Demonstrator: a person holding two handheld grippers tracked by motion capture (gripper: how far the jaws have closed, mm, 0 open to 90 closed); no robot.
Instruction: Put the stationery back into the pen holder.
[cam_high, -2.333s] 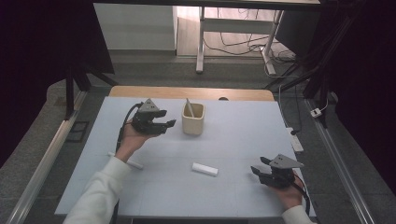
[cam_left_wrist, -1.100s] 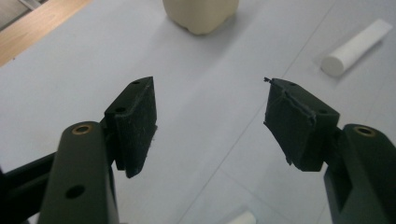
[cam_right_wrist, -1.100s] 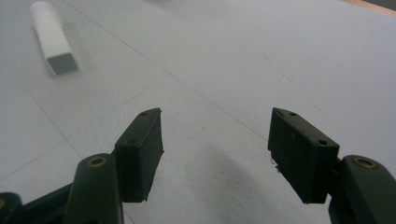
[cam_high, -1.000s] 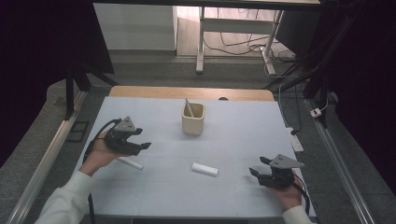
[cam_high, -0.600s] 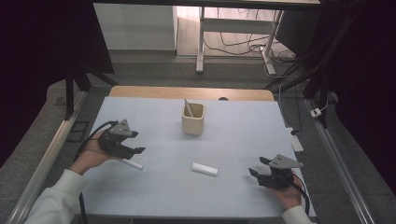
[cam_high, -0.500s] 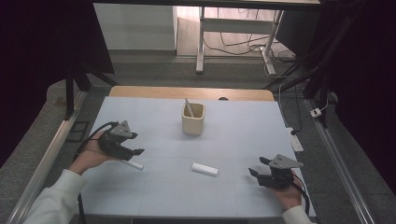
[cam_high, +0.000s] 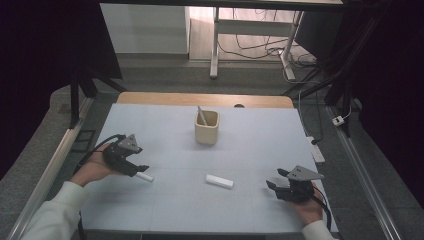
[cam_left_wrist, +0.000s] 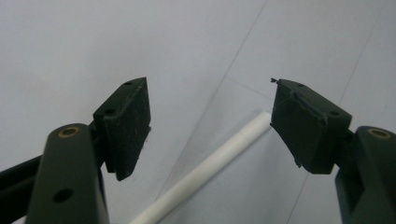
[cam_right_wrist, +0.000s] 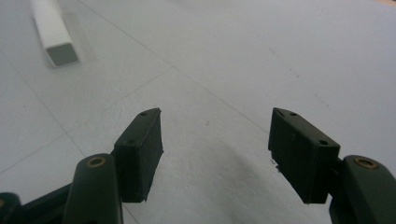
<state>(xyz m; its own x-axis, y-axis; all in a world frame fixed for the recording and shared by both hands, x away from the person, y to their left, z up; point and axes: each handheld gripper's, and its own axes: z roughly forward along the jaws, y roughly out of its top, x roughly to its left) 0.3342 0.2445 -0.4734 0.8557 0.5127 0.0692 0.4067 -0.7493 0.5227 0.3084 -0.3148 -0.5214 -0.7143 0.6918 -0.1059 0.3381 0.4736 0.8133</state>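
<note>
A thin white rod (cam_left_wrist: 210, 163) lies flat on the pale table (cam_high: 165, 125), between the jaws of my left gripper (cam_left_wrist: 210, 93). The jaws have just been opening and the pads stand clear of the rod on both sides. From above, the left gripper (cam_high: 136, 169) sits low at the table's left, with the rod's end (cam_high: 145, 176) poking out past it. My right gripper (cam_high: 275, 179) rests open at the front right with nothing between its pads (cam_right_wrist: 140, 144). A short white square bar (cam_high: 219, 181) lies between the two hands, and it lies ahead and to the left (cam_right_wrist: 53, 32) in the right gripper view.
A beige cup (cam_high: 206, 129) stands at the table's middle back with a stick (cam_high: 201, 116) leaning inside it. A wooden strip (cam_high: 200, 99) borders the far edge. Metal rails run along both sides of the table.
The left gripper came from beside the cup down to the table's left front, over the white rod, and its jaws spread wider. The right gripper stayed where it was.
</note>
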